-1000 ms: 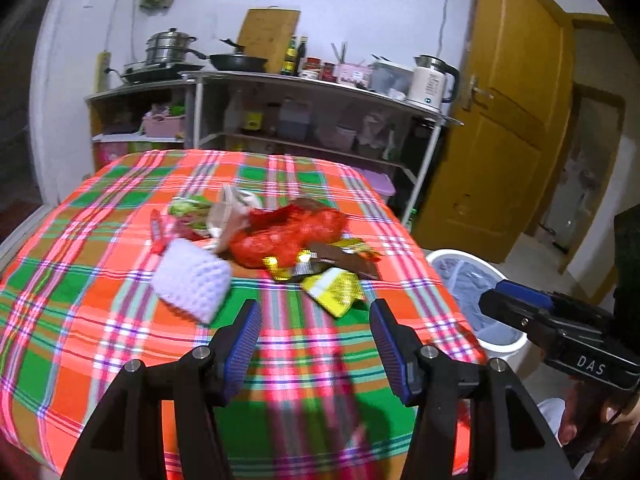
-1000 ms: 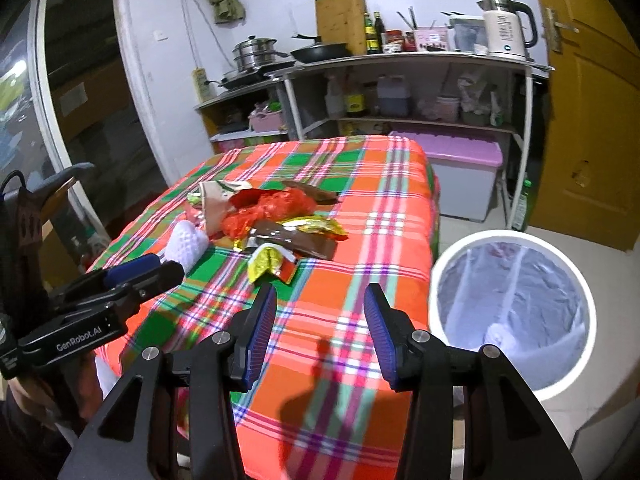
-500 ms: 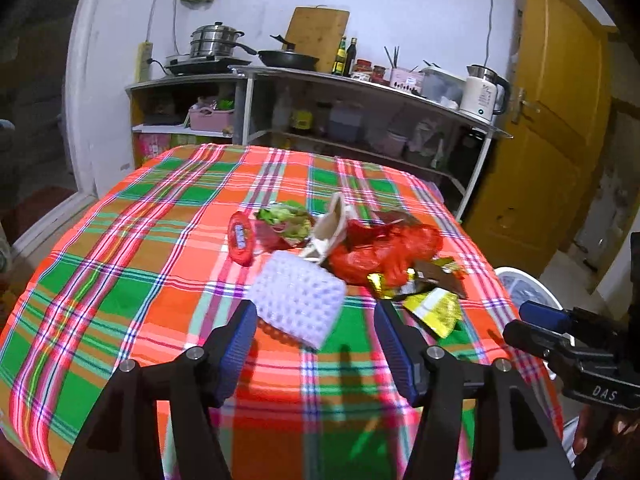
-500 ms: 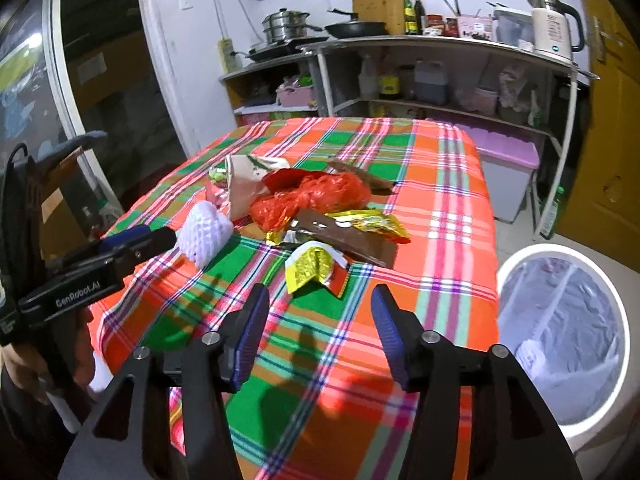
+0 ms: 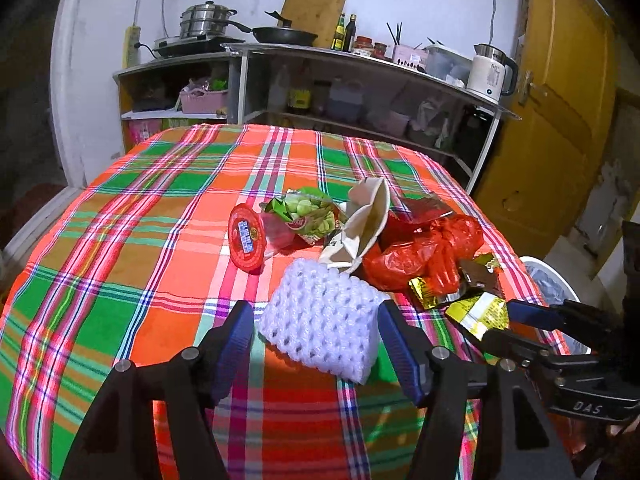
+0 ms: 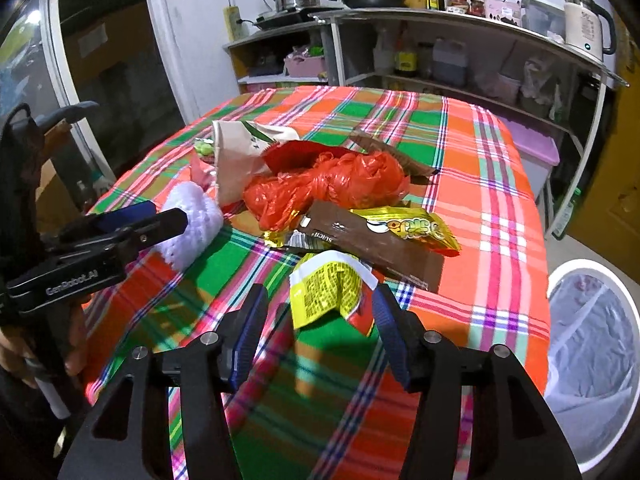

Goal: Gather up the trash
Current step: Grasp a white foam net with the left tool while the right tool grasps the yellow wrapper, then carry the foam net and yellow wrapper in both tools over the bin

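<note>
Both grippers spread, nothing held: left gripper (image 5: 316,332) straddles foam net (image 5: 320,320), right gripper (image 6: 316,320) yellow wrapper (image 6: 326,290); sink lower before pinching.

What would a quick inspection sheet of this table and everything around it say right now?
Surface: table under a plaid cloth.
Job's things: white foam net, yellow wrapper, red plastic bag, brown wrapper, paper cup, red-lidded cup, green packet; lined bin beside the table.
Clutter: nothing seen.
Grippers: left gripper open around the foam net; right gripper open around the yellow wrapper, having just widened.
Cables: wall cord.
Surroundings: shelves, kettle, door.
</note>
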Demonstrator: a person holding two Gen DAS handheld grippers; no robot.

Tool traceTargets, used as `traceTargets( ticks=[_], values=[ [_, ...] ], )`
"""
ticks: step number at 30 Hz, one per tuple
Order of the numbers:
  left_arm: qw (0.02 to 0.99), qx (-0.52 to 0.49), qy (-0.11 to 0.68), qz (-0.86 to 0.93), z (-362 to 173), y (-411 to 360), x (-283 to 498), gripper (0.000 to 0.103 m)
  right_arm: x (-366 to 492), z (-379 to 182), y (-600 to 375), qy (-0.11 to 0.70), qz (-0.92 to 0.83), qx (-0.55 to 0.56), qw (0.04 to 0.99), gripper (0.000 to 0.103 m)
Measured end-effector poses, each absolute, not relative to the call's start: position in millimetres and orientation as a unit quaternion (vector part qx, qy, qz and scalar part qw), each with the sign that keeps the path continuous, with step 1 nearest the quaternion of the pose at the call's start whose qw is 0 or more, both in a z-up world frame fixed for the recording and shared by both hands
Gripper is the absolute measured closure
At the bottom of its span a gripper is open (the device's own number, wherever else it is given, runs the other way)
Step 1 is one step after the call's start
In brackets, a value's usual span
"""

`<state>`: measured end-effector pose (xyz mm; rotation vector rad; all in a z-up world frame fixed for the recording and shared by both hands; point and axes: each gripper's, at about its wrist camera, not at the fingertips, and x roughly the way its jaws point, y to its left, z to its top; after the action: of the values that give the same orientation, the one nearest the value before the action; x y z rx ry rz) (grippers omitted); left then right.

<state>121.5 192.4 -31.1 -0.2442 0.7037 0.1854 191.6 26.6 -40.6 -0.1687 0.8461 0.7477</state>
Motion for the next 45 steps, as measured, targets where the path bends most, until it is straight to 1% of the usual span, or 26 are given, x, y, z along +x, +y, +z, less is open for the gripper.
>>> traceTargets(
  ticks=[5, 6, 8, 9, 10, 13, 14, 15, 16, 18, 19, 21, 24, 33, 45],
  values=[
    [0.924, -0.117, 0.356, 0.082, -35.9, 191.8, 131.9, 0.039, 201.5, -46.6, 26.3, 0.423, 0.356, -0.06, 0.831, 0.048],
    [0.922, -0.114, 0.361, 0.081, -37.2, 190.8, 134.2, 0.039, 201.9, -46.5, 24.8, 0.424, 0.358, -0.057, 0.83, 0.053],
    [0.917, -0.113, 0.374, 0.081, -41.4, 189.7, 140.4, 0.039, 203.7, -46.3, 22.4, 0.423, 0.36, -0.054, 0.83, 0.06],
    [0.915, -0.118, 0.377, 0.079, -42.9, 190.7, 141.8, 0.039, 204.1, -46.5, 21.9, 0.423, 0.36, -0.053, 0.83, 0.068],
    [0.912, -0.126, 0.382, 0.077, -45.4, 192.4, 143.4, 0.039, 203.8, -47.1, 21.5, 0.424, 0.36, -0.052, 0.83, 0.071],
    [0.909, -0.133, 0.386, 0.08, -48.2, 193.7, 145.7, 0.039, 202.6, -47.1, 19.0, 0.422, 0.363, -0.05, 0.829, 0.075],
    [0.91, -0.132, 0.385, 0.08, -47.8, 192.9, 145.1, 0.042, 201.8, -46.2, 19.1, 0.421, 0.363, -0.049, 0.83, 0.076],
    [0.911, -0.131, 0.383, 0.08, -47.4, 192.0, 144.1, 0.049, 201.0, -45.2, 17.3, 0.421, 0.365, -0.046, 0.829, 0.076],
    [0.912, -0.129, 0.382, 0.078, -46.9, 190.2, 142.9, 0.053, 200.3, -44.6, 16.4, 0.421, 0.367, -0.044, 0.829, 0.077],
    [0.914, -0.126, 0.377, 0.077, -44.9, 185.7, 139.8, 0.064, 197.5, -43.0, 13.4, 0.42, 0.37, -0.038, 0.828, 0.077],
    [0.916, -0.123, 0.375, 0.076, -43.7, 182.4, 137.6, 0.066, 195.6, -42.4, 11.4, 0.419, 0.37, -0.037, 0.828, 0.077],
    [0.918, -0.118, 0.372, 0.075, -42.2, 177.0, 133.9, 0.076, 191.4, -41.3, 7.8, 0.418, 0.372, -0.034, 0.828, 0.077],
    [0.92, -0.116, 0.366, 0.075, -39.6, 169.7, 125.6, 0.081, 184.0, -37.3, 0.8, 0.413, 0.374, -0.031, 0.83, 0.078],
    [0.928, -0.125, 0.345, 0.068, -20.7, 153.2, 98.6, 0.082, 161.3, -18.1, -18.2, 0.389, 0.379, -0.017, 0.839, 0.078],
    [0.944, -0.11, 0.309, 0.03, 15.6, 104.9, 75.6, 0.082, 138.7, 8.3, -70.8, 0.358, 0.35, 0.008, 0.865, 0.078]
  ],
)
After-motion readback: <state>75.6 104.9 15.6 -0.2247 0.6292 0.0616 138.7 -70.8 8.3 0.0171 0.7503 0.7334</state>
